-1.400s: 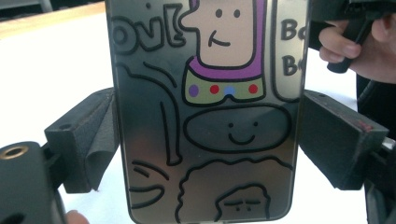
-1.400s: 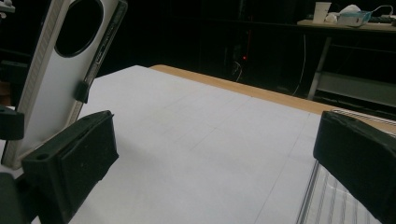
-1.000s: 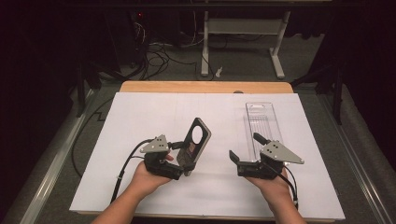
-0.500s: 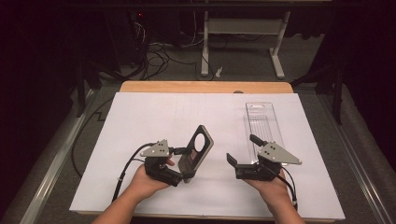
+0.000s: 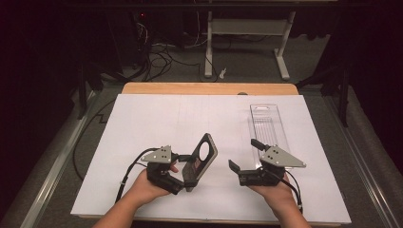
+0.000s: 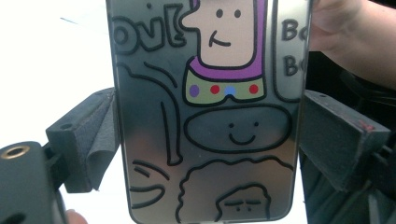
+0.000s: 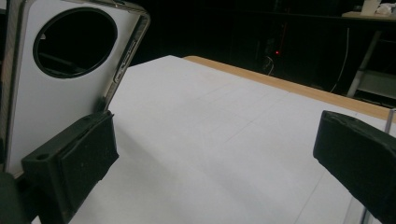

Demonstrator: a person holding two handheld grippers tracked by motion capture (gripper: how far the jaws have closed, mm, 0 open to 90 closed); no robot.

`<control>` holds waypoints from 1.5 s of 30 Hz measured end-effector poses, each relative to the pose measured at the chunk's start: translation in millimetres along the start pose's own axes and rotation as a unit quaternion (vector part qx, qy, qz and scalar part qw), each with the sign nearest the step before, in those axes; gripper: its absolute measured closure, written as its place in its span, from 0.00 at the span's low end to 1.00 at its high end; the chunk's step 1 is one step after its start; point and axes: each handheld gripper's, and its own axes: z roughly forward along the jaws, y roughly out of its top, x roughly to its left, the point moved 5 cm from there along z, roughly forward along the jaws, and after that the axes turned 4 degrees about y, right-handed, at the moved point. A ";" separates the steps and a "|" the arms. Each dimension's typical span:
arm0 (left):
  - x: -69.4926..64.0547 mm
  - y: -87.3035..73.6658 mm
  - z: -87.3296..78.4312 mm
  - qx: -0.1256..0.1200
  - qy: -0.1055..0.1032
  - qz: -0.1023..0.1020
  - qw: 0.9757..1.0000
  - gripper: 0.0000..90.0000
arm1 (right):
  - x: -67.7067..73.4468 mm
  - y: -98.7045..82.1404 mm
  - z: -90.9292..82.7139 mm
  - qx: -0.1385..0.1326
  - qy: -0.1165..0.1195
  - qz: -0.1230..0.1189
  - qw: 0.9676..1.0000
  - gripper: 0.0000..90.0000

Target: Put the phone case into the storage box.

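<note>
A phone case (image 5: 203, 158) with a round camera hole stands tilted above the white sheet, gripped at its lower end by my left gripper (image 5: 188, 172). In the left gripper view the case (image 6: 210, 93) shows a silver back with cartoon drawings, and the left gripper (image 6: 210, 140) is shut on its two long edges. My right gripper (image 5: 244, 156) is held open just right of the case, nothing between its jaws. The right gripper view has the case's white inner side (image 7: 46, 98) at the left, beyond the open right gripper (image 7: 215, 163).
A white sheet (image 5: 157, 118) covers the table, with a wooden edge (image 5: 209, 89) along the far side. A clear plastic tray (image 5: 266, 124) lies at the right, just beyond my right gripper. Cables and desk legs (image 5: 206, 47) are on the floor behind the table.
The left gripper has drawn the case slightly nearer the table's front edge. The right gripper has drifted a little left and nearer, still open.
</note>
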 end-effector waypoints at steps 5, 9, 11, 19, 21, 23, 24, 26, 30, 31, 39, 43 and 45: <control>-2.0 -0.9 -0.7 0.004 -0.010 -0.002 1.000 0.14 | 2.9 0.0 0.8 0.001 0.014 -0.002 1.000 0.01; -3.3 -2.3 -1.6 0.009 -0.019 -0.003 1.000 0.14 | 6.0 0.1 1.3 0.002 0.031 0.000 1.000 0.01; -3.5 -2.8 -2.0 0.011 -0.021 -0.002 1.000 0.14 | 7.2 0.0 1.5 0.005 0.036 0.003 0.999 0.01; -2.0 -0.8 -5.2 0.009 -0.022 0.000 1.000 0.14 | 10.6 7.1 3.2 0.010 0.063 0.000 0.998 0.00; -1.1 0.5 -6.6 0.006 -0.022 -0.001 1.000 0.14 | 9.3 12.3 4.4 0.009 0.070 0.001 0.997 0.00; -0.3 1.0 -7.1 0.006 -0.020 -0.001 1.000 0.14 | 8.6 16.9 7.4 0.012 0.080 0.005 0.997 0.00; -0.1 1.1 -7.4 0.005 -0.020 -0.002 1.000 0.14 | 8.7 18.1 8.5 0.014 0.082 0.005 0.997 0.00; 0.3 1.2 -7.7 0.005 -0.020 -0.002 1.000 0.14 | 9.5 20.4 12.1 0.020 0.087 0.004 0.996 0.00; 0.3 1.0 -8.3 0.007 -0.021 -0.001 1.000 0.14 | 9.0 21.7 17.1 0.025 0.092 0.006 0.995 0.00; 0.1 0.9 -8.4 0.008 -0.021 -0.001 1.000 0.14 | 8.3 21.3 17.9 0.026 0.091 0.007 0.995 0.00; -0.9 0.2 -9.1 0.010 -0.025 0.001 1.000 0.14 | 10.3 14.0 20.6 0.024 0.101 0.015 0.995 0.00; -1.8 -0.7 -8.7 0.010 -0.025 0.003 1.000 0.14 | 14.6 7.7 21.3 0.032 0.112 0.013 0.993 0.00; -2.4 -0.9 -8.6 0.010 -0.025 0.004 1.000 0.14 | 16.7 5.9 21.5 0.035 0.120 0.013 0.992 0.00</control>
